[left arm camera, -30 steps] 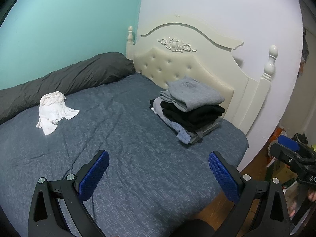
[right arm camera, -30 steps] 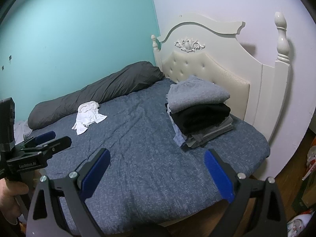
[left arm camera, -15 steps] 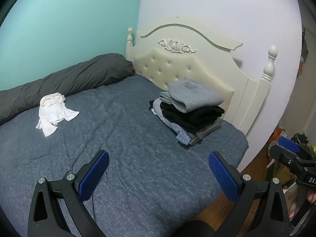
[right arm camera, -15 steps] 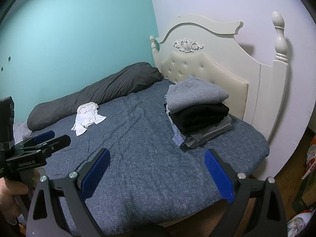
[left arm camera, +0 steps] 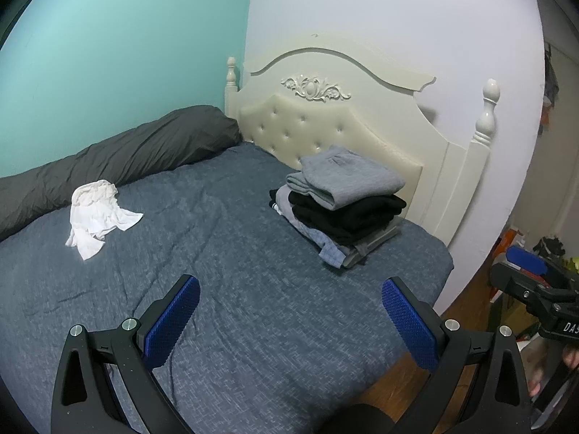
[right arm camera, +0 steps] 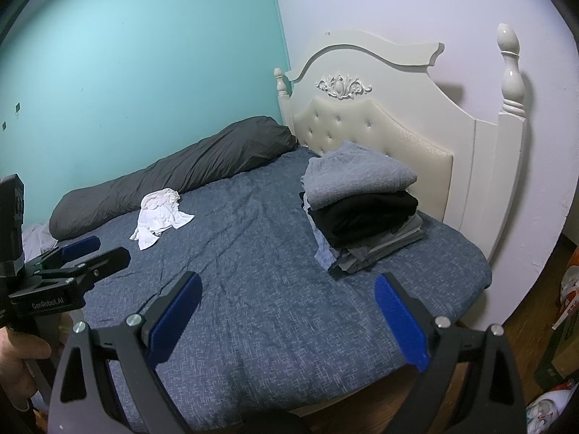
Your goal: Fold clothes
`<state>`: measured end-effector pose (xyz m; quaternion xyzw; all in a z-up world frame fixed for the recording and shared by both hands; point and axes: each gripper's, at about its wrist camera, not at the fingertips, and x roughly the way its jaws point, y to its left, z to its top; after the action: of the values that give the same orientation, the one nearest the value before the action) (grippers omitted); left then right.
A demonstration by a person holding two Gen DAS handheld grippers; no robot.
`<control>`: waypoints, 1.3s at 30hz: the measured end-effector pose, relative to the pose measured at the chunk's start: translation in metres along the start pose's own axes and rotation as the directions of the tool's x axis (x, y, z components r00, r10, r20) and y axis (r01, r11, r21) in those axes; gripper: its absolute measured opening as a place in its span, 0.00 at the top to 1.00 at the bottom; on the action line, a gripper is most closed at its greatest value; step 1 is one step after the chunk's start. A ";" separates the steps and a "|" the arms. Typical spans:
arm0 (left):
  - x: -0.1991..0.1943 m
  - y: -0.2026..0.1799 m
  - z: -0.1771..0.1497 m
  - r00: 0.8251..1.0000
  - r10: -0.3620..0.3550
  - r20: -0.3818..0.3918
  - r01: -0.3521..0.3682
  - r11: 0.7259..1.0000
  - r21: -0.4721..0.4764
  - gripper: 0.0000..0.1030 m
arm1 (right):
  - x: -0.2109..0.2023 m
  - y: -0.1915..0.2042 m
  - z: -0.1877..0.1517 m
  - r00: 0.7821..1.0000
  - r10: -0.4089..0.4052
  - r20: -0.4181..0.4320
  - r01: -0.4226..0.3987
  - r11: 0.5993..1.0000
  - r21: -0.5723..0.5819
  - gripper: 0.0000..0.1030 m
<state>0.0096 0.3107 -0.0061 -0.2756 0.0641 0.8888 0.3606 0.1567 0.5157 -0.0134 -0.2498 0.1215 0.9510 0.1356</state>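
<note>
Left wrist: left gripper (left arm camera: 289, 320) is held w/ fingers spread, empty. One white garment (left arm camera: 97, 215) is seen crumpled on bed (left arm camera: 235, 289), far side; should be pinched at an edge, not the bunch.

Right wrist: right gripper (right arm camera: 287, 320) also spread, empty. One folded stack (right arm camera: 362, 206) by headboard (right arm camera: 398, 115), approx. five items.

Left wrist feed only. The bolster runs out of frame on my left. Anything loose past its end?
Observer: Yes. The right wrist view shows the grey bolster ending, with a pale cloth just beyond it. I cannot tell what it is.
Operator: How does my left gripper look from outside?
Observer: The left gripper shows side-on at that frame's left edge, jaws apart with nothing between them. A hand grips its handle below.
</note>
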 end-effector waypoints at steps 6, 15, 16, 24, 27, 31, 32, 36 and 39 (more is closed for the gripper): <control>0.000 0.000 0.000 1.000 0.005 -0.001 -0.005 1.000 -0.002 0.00 | -0.001 -0.001 0.000 1.000 -0.001 0.001 0.001 1.000 0.000 0.06; 0.000 0.002 0.001 1.000 0.015 0.002 -0.015 1.000 -0.007 0.00 | 0.001 -0.001 0.001 1.000 -0.003 -0.001 0.003 1.000 -0.004 0.06; -0.001 0.002 0.001 1.000 0.015 0.003 -0.015 1.000 -0.006 0.00 | 0.001 -0.001 0.001 1.000 -0.004 -0.001 0.004 1.000 -0.004 0.06; -0.001 0.003 0.001 1.000 0.023 0.005 -0.023 1.000 0.000 0.00 | 0.001 0.000 0.001 1.000 -0.006 -0.004 0.006 1.000 -0.004 0.06; 0.000 0.003 0.002 1.000 0.026 0.002 -0.026 1.000 0.000 0.00 | 0.000 0.001 0.001 1.000 -0.008 -0.001 0.008 1.000 -0.005 0.06; 0.000 0.004 0.002 1.000 0.024 0.002 -0.024 1.000 -0.001 0.00 | 0.001 0.001 0.001 1.000 -0.006 -0.001 0.005 1.000 -0.007 0.06; 0.000 0.004 0.002 1.000 0.023 0.002 -0.023 1.000 0.000 0.00 | 0.001 0.001 0.001 1.000 -0.005 -0.002 0.005 1.000 -0.007 0.06; 0.000 0.003 0.002 1.000 0.023 0.001 -0.023 1.000 0.006 0.00 | 0.002 0.001 0.000 1.000 -0.005 -0.004 0.005 1.000 -0.005 0.06; 0.000 0.002 0.001 1.000 0.024 0.000 -0.024 1.000 0.005 0.00 | 0.001 0.001 0.000 1.000 -0.005 -0.003 0.005 1.000 -0.006 0.06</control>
<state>0.0071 0.3096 -0.0054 -0.2737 0.0697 0.8929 0.3507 0.1552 0.5147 -0.0140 -0.2517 0.1182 0.9508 0.1369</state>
